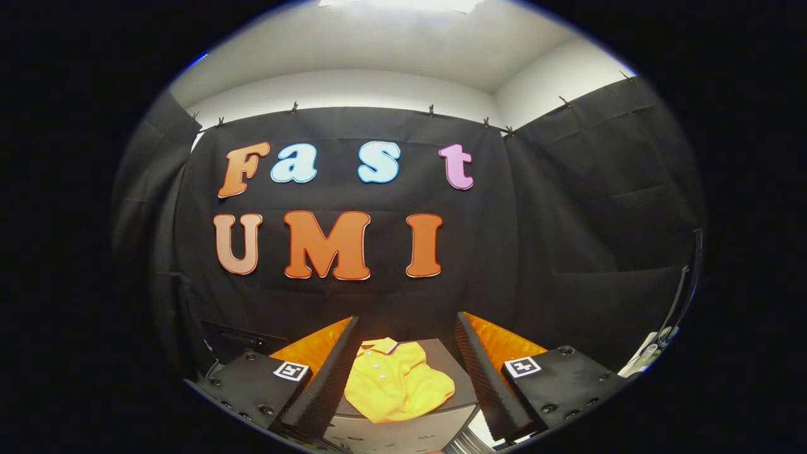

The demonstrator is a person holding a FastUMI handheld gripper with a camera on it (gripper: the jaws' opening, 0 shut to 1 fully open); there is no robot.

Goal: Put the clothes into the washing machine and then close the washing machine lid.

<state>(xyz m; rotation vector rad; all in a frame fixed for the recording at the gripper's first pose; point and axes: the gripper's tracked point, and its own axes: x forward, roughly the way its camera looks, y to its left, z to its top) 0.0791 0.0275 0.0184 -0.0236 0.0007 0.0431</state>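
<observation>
A yellow polo shirt (397,381) with a buttoned collar lies crumpled on a dark grey flat top (451,359), just ahead of my fingers and framed in the gap between them. My gripper (406,334) is open, held above and short of the shirt, its fingers wide apart and touching nothing. Below the shirt's surface a pale front panel (403,435) with small marks shows. A curved dark and white rim, perhaps the washing machine's raised lid (684,296), stands to the right, beyond the right finger.
Black cloth walls close the booth behind and on both sides. A dark bar or ledge (239,337) sits low at the back left, beyond the left finger.
</observation>
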